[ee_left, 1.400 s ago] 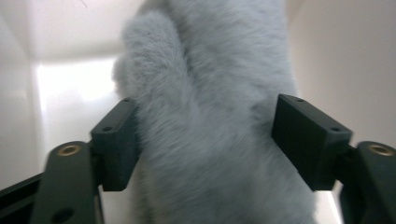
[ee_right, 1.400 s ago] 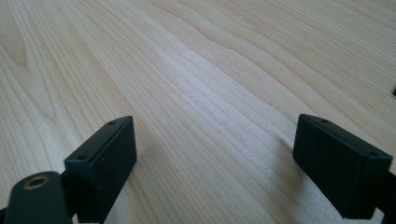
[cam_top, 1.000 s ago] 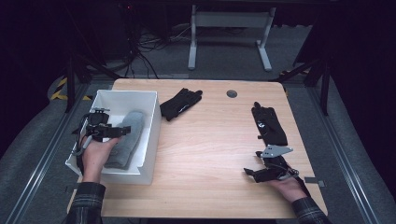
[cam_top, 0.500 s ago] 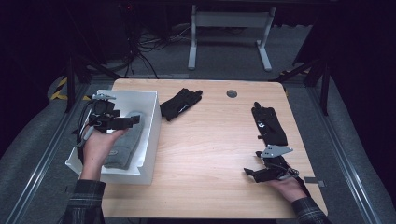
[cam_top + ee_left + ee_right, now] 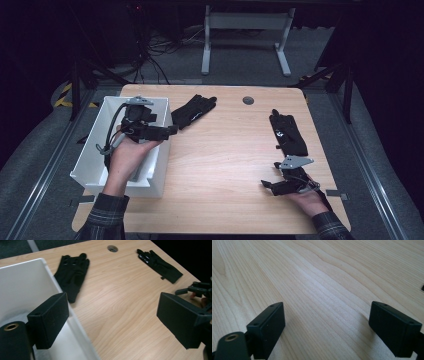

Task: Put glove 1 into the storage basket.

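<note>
Wooden table (image 5: 225, 165) — both grippers wide and empty: left gripper (image 5: 167, 131) just opening, right gripper (image 5: 267, 185) resting.

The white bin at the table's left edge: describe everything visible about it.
The white bin is a rectangular open-topped box with tall, smooth, slightly flared walls, plastic by its look. It stands upright on the wooden table at the near left, its long side running away from the person. Something grey lies inside, mostly hidden. The left hand-held gripper hangs above it, jaws open and empty, having just been opening. A black glove lies on the table just past its far right corner; whether it touches the bin is unclear.
</note>
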Demonstrator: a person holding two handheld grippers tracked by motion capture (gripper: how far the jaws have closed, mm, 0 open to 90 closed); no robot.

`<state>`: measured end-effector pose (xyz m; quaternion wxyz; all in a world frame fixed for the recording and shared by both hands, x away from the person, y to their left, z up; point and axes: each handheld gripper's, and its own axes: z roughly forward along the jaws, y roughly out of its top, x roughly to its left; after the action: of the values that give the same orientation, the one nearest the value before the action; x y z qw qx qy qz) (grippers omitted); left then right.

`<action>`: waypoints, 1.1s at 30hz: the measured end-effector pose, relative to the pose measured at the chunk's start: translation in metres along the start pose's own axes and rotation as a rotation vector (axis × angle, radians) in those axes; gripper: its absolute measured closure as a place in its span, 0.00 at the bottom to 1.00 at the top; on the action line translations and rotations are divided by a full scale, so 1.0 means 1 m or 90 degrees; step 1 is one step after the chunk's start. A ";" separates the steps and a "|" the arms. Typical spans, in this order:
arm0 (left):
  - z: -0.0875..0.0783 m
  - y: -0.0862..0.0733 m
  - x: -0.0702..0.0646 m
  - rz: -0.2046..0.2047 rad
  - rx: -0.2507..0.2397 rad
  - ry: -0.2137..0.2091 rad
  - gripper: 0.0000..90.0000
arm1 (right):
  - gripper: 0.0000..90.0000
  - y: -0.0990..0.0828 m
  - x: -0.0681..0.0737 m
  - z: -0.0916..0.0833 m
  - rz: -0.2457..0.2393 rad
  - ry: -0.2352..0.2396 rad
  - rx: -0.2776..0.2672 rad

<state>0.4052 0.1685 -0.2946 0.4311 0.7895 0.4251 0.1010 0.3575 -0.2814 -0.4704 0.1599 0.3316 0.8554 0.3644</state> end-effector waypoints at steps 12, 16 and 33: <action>0.035 0.004 -0.047 0.054 0.034 -0.054 0.13 | 0.15 0.000 0.000 0.000 -0.002 0.003 0.001; 0.051 0.000 -0.059 0.070 0.043 -0.069 0.13 | 0.15 0.000 0.000 0.000 -0.003 0.003 0.001; 0.120 -0.050 -0.086 0.138 0.085 -0.112 0.13 | 0.18 0.005 -0.005 -0.005 -0.007 0.004 0.030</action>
<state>0.3859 0.0448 -0.3876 0.4001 0.8634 0.3034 0.0491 0.3612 -0.2852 -0.4638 0.1511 0.3293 0.8661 0.3443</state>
